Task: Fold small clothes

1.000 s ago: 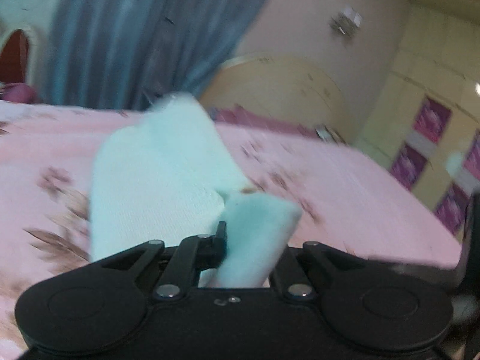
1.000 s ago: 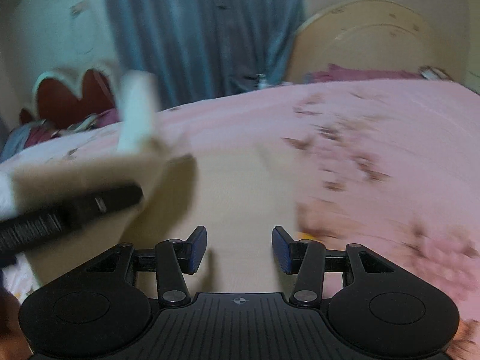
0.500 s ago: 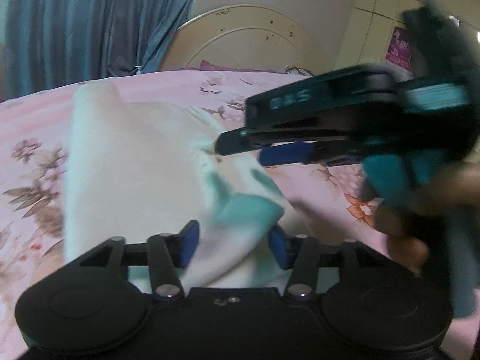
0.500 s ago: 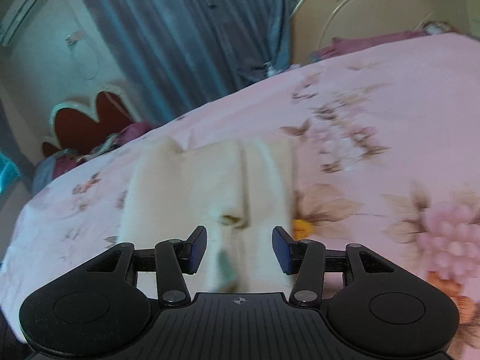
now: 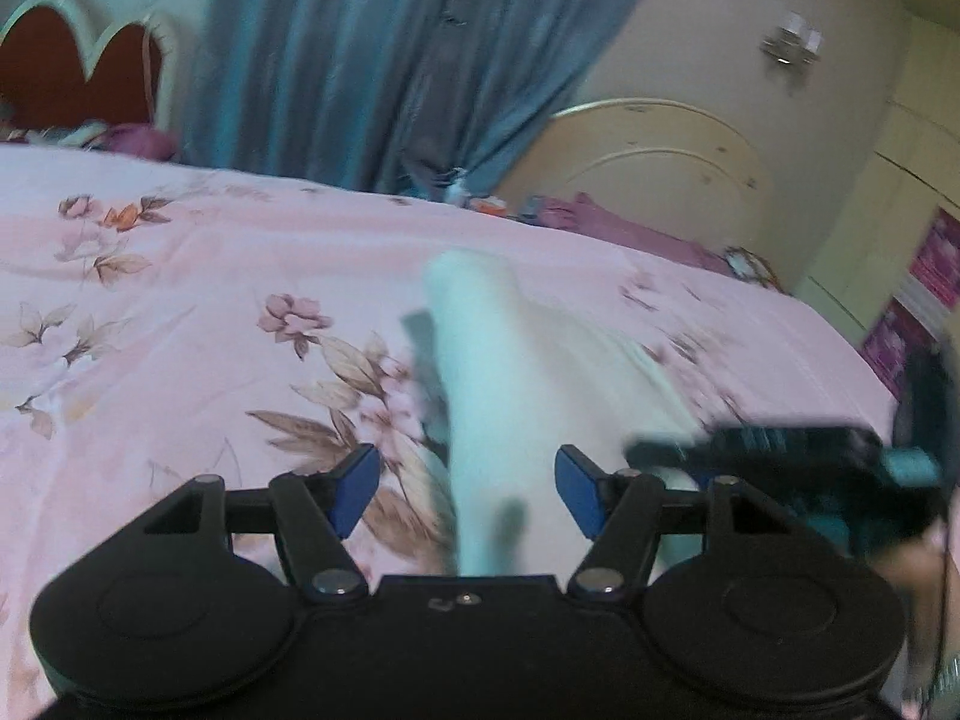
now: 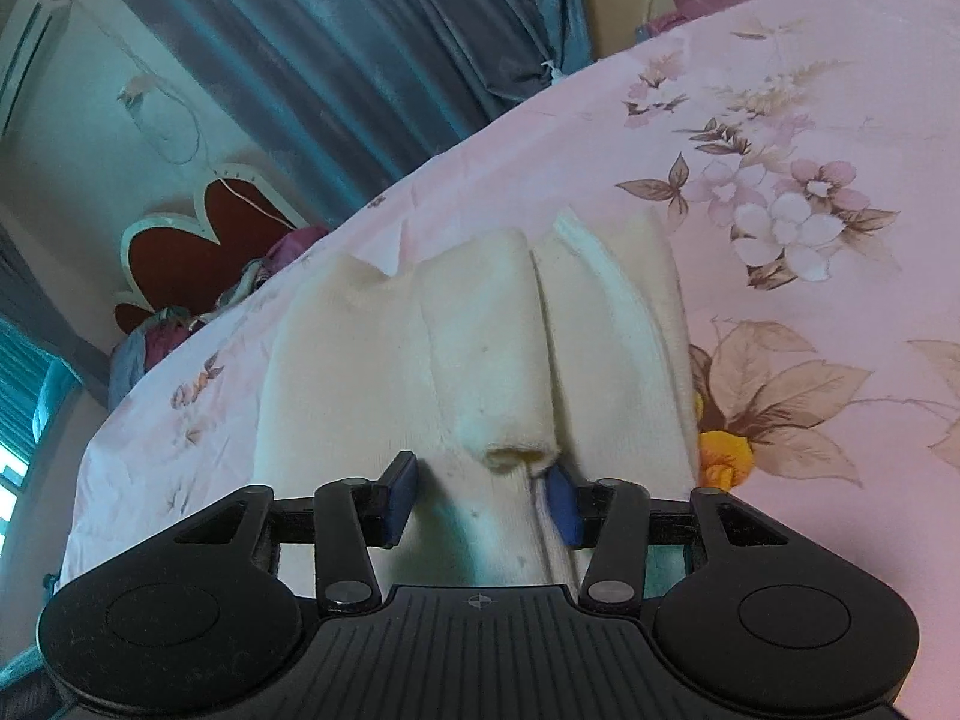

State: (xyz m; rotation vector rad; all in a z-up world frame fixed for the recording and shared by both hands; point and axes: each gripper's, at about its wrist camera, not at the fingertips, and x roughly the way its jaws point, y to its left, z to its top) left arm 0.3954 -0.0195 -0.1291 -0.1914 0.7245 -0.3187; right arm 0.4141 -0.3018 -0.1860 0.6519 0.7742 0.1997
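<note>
A small cream-white garment [image 6: 480, 330] lies on the pink floral bedsheet [image 6: 810, 90], folded lengthwise into ridges. My right gripper [image 6: 480, 501] sits low at its near end. Its jaws are closing around a rolled fold end [image 6: 519, 450]; the right pad is right beside the fold and the left pad stands clear. In the left wrist view the same garment [image 5: 492, 372] runs away from my left gripper [image 5: 467, 489]. The left jaws are opening, with cloth between the pads but not pressed. My right gripper [image 5: 672, 450] appears blurred at the right.
The bedsheet [image 5: 180, 330] spreads wide to the left of the garment. A cream headboard [image 5: 648, 180] and blue curtain [image 5: 390, 60] stand behind the bed. A red heart-shaped chair back [image 6: 198, 240] with piled clothes is at the far side.
My left gripper let go of the garment and opened wide; the cloth now lies along the bed. My right gripper came down to the garment's near end, over a rolled fold.
</note>
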